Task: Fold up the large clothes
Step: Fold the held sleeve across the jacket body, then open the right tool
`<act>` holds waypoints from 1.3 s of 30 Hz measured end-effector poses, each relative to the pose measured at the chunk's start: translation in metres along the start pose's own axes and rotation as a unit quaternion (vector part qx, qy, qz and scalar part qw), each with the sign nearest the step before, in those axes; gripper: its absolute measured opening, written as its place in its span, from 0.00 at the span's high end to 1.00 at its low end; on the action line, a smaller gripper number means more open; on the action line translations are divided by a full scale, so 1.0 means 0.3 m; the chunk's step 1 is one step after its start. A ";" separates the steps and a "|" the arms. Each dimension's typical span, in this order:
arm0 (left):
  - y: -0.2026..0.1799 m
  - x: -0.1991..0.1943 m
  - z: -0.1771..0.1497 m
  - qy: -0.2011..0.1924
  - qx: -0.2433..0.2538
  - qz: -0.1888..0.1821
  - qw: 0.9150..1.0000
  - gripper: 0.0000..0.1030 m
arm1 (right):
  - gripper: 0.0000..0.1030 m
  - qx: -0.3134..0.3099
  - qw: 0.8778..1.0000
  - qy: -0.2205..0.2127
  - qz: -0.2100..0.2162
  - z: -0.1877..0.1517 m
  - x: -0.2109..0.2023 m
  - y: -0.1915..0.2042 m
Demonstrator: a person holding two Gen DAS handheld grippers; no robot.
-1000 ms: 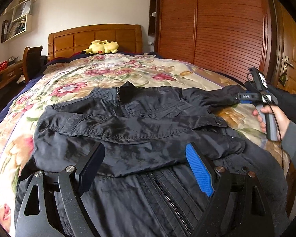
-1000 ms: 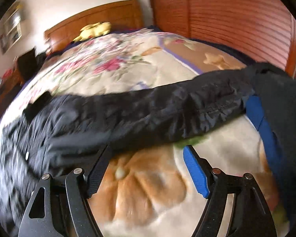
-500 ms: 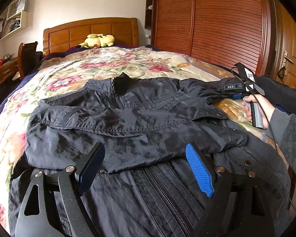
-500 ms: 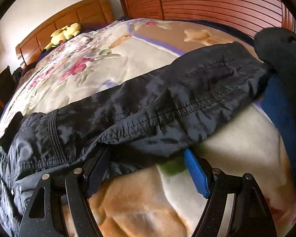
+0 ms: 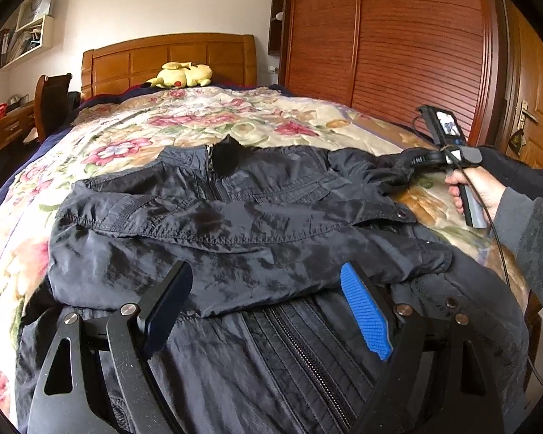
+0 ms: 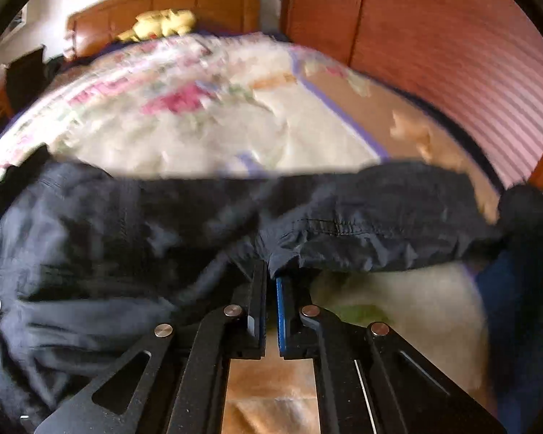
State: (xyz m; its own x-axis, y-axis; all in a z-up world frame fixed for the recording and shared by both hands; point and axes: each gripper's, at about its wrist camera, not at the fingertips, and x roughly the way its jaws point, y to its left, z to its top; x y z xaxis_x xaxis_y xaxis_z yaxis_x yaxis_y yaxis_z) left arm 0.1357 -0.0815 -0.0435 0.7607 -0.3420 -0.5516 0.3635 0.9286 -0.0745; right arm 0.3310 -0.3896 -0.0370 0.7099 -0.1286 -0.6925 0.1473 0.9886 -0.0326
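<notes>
Left wrist view: right gripper [image 5: 414, 161] marking, possibly "DAS", blurred.

Slick dark cloth jacket [image 5: 235, 238], glossy wooden headboard [image 5: 170, 58]

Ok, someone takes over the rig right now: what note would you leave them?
Right gripper: shut on the edge of the sleeve that lies out to the side.
Left gripper: open, holding nothing, over the jacket.
Jacket is spread front up on the floral bedspread. The other sleeve is already folded across the chest.
Left: fold the gripped sleeve over, then the body.
</notes>
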 end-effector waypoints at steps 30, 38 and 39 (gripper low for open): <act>0.223 -0.233 -0.039 -0.036 -0.031 0.059 0.997 0.18 | 0.97 -0.218 0.936 -0.078 0.265 -0.291 -0.526 0.736; 0.267 -0.235 -0.051 -0.032 -0.043 0.064 0.997 0.18 | 0.97 -0.234 0.936 -0.010 0.263 -0.332 -0.409 0.825; 0.266 -0.234 -0.051 -0.032 -0.043 0.064 0.996 0.18 | 0.97 -0.240 0.935 -0.005 0.260 -0.333 -0.395 0.839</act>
State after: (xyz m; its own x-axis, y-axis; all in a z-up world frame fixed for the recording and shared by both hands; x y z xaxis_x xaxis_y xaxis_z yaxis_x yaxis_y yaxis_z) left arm 0.1031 0.0189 -0.0234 0.8321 -0.2252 -0.5069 0.2151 0.9734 -0.0794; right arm 0.2152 -0.1178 -0.0352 0.6067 0.3803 -0.6981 -0.5438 0.8391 -0.0155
